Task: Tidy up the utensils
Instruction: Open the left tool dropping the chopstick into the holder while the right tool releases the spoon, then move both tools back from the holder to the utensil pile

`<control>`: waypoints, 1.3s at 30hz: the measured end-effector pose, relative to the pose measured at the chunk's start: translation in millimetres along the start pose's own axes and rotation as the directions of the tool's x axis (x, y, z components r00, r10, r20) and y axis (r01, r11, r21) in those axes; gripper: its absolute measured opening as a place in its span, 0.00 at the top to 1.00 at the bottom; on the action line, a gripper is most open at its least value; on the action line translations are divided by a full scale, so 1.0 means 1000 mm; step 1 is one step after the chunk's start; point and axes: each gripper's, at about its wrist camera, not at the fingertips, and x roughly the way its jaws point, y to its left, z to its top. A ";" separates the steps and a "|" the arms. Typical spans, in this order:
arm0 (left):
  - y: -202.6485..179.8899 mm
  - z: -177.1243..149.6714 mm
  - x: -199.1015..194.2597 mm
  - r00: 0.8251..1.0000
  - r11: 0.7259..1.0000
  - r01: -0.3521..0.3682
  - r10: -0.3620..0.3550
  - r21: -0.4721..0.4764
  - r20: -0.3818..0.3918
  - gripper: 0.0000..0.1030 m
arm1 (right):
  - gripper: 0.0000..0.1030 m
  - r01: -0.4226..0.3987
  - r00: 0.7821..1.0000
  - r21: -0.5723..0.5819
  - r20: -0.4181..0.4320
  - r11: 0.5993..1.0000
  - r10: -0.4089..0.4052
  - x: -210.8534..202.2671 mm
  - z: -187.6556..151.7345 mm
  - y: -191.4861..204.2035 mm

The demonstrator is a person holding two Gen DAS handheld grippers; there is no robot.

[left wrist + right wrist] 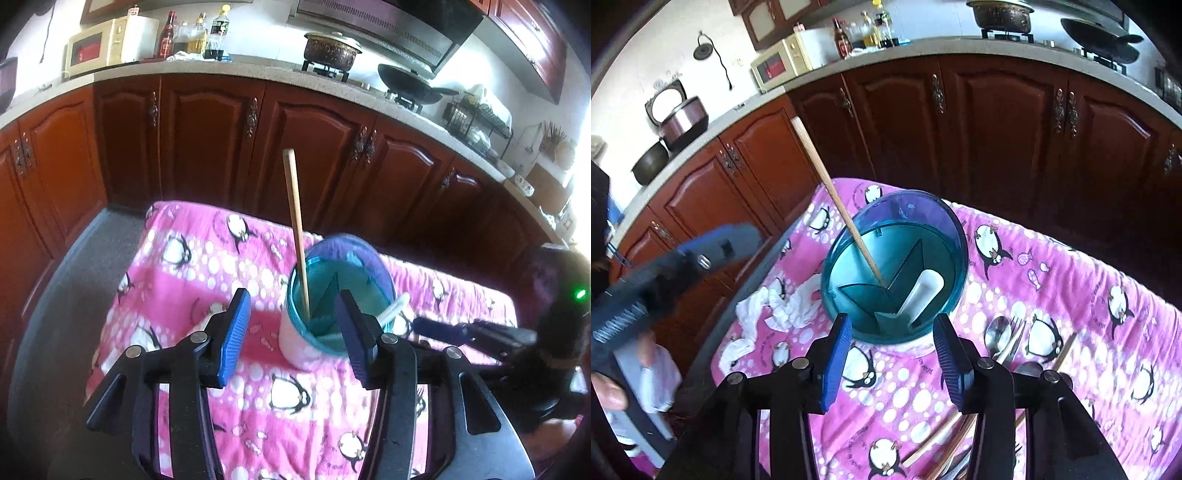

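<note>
A teal utensil holder (894,266) stands on a table covered with a pink penguin-print cloth (1052,295), in front of dark wooden kitchen cabinets (997,118); inside it a divider splits the space into compartments. A single wooden chopstick (846,218) leans in the left compartment, its top tilted away to the far left; a white spoon (923,291) rests in the right compartment, its handle just clearing the rim in the left wrist view.

The right gripper (890,354) hangs just near of the holder with its blue pads parted about halfway and nothing between them — the holder's near rim shows in the gap, untouched. The left gripper (291,332) is likewise roughly half open and empty, poised over the holder's near-left side.

Both drops look done, so the step in hand is going back for more. More utensils lie on the cloth to the near right: a metal spoon (997,332), what seems to be a fork beside it, and further chopsticks (1060,354). The next move calls for the right gripper to swing right and down; thin pieces lying flat will likely need a careful pinch against the soft cloth. A crumpled white rag (775,306) lies left of the holder.
</note>
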 end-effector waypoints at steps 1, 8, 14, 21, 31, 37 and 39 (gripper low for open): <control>-0.003 -0.004 0.000 1.000 1.000 -0.003 0.003 0.003 -0.006 0.53 | 0.57 -0.004 1.000 0.004 0.008 1.000 0.004 -0.003 -0.002 -0.002; -0.022 -0.028 -0.003 0.999 0.999 -0.027 0.028 0.039 -0.019 0.52 | 0.56 -0.004 0.996 0.073 0.088 0.997 -0.002 -0.037 -0.026 -0.012; -0.043 -0.043 -0.006 0.999 0.996 -0.029 0.031 0.079 -0.025 0.52 | 0.56 0.038 0.992 0.132 0.111 0.991 -0.053 -0.057 -0.047 -0.023; -0.067 -0.056 -0.004 0.999 0.992 -0.011 0.016 0.123 -0.043 0.52 | 0.55 0.080 0.986 0.195 0.128 0.978 -0.106 -0.080 -0.073 -0.046; -0.075 -0.077 0.017 0.991 0.994 0.071 -0.061 0.087 -0.122 0.52 | 0.49 0.123 0.983 0.298 0.095 0.947 -0.157 -0.088 -0.115 -0.092; -0.084 -0.095 0.045 0.979 0.990 0.094 -0.071 0.110 -0.191 0.52 | 0.49 0.116 0.987 0.354 0.064 0.928 -0.148 -0.074 -0.131 -0.119; -0.090 -0.102 0.056 0.974 0.986 0.110 -0.081 0.125 -0.214 0.52 | 0.49 0.103 0.989 0.356 0.058 0.929 -0.132 -0.067 -0.134 -0.124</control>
